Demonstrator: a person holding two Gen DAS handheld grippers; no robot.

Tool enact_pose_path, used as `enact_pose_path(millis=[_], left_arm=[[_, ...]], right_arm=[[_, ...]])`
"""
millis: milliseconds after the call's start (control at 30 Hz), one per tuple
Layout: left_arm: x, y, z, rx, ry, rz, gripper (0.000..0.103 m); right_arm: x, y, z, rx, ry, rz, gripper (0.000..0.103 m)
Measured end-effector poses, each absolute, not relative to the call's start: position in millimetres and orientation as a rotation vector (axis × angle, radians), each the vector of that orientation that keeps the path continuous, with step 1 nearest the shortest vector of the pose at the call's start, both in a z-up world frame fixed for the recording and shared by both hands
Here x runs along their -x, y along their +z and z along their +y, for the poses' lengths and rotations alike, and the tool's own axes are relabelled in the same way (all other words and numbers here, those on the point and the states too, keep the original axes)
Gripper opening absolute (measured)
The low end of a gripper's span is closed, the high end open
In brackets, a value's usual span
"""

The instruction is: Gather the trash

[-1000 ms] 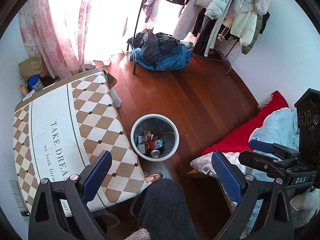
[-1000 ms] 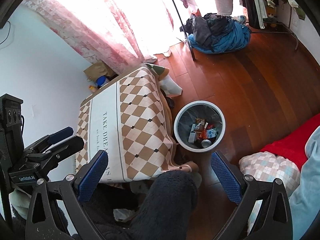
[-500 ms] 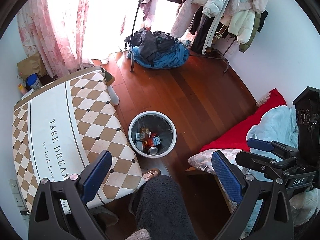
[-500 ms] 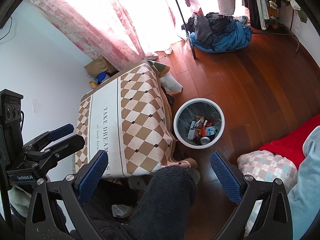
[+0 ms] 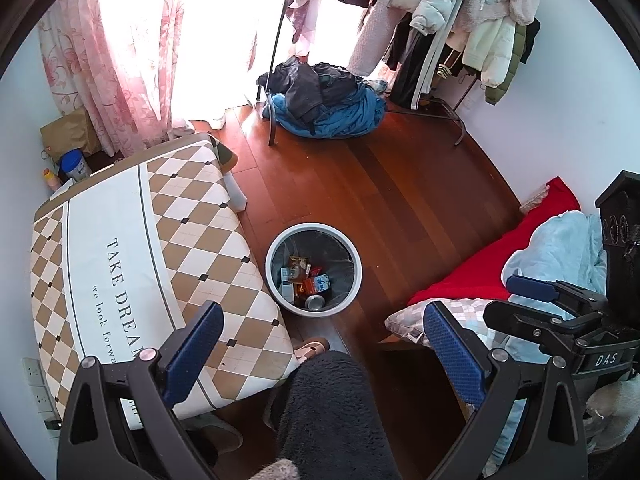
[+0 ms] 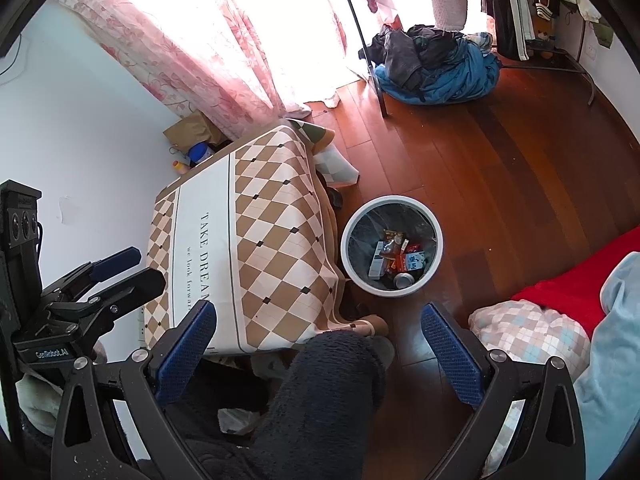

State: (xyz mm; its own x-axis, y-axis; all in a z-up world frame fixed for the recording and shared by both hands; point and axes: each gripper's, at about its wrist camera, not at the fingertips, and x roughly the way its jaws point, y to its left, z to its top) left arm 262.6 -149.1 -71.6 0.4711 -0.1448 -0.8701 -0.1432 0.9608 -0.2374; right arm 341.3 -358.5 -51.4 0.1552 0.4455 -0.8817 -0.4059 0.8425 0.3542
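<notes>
A white round trash bin [image 5: 276, 280] with a dark liner stands on the wooden floor beside the table; it also shows in the right wrist view [image 6: 436, 252]. Inside lie snack wrappers, small cartons [image 5: 316, 283] and a can [image 5: 315, 302]. My left gripper [image 5: 320, 340] is open and empty, held high above the floor, nearer than the bin. My right gripper [image 6: 318, 338] is open and empty at a similar height. Each gripper shows in the other's view, the right one [image 5: 560, 304] at the right, the left one [image 6: 100, 280] at the left.
A low table with a diamond-pattern cloth [image 5: 120, 248] stands left of the bin. A bed with a red blanket [image 5: 500, 256] is at the right. A pile of clothes [image 5: 328, 100] and a coat rack [image 5: 440, 20] are at the back. The person's dark fleece leg [image 5: 332, 412] is below.
Both grippers have risen and drawn back slightly, so the bin and table look a little smaller and lower. Both stay open and empty.
</notes>
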Motion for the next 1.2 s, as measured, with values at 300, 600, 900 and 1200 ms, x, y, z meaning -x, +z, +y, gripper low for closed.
enact_pose_path(millis=[300, 600, 900, 1200], left_arm=[[-263.0, -73.2, -150.8, 0.292, -0.005, 1.089, 0.103], [-260.1, -74.5, -151.1, 0.29, -0.019, 1.091, 0.103], [-259.9, -74.8, -153.8, 0.288, -0.02, 1.09, 0.103], [-258.5, -75.3, -152.9, 0.288, -0.025, 1.091, 0.103]], right_arm=[[-342.3, -49.8, -361.5, -0.034, 0.605, 1.277, 0.103], [-343.2, -49.0, -369.8, -0.032, 0.609, 1.28, 0.103], [-340.8, -49.2, -371.0, -0.029, 0.62, 1.285, 0.103], [-339.9, -49.1, -369.7, -0.027, 0.621, 1.284, 0.103]])
